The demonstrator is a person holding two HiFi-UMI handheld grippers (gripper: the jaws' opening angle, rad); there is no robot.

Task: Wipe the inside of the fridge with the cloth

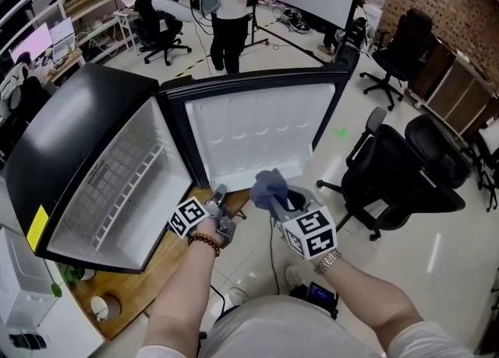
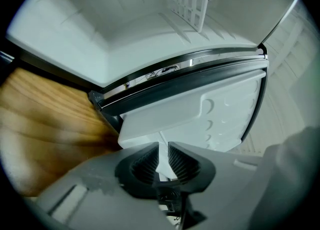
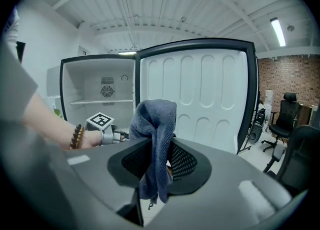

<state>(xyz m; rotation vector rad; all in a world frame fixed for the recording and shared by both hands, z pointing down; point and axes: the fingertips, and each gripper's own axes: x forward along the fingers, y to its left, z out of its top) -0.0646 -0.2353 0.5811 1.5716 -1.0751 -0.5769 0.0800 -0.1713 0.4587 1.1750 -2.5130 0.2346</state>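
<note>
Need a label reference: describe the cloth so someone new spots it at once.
Find the black mini fridge on the wooden counter, door swung open, white liner showing. In front of that door, the tongs of the right gripper pinch a bunched cloth. It is the only soft, blue-grey thing there.

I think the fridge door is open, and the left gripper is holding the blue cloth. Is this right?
One detail is wrong. The fridge door is open, but the blue cloth is held by the right gripper, not by the left gripper. The right gripper view shows the cloth pinched between that gripper's jaws and hanging down over them.
</note>
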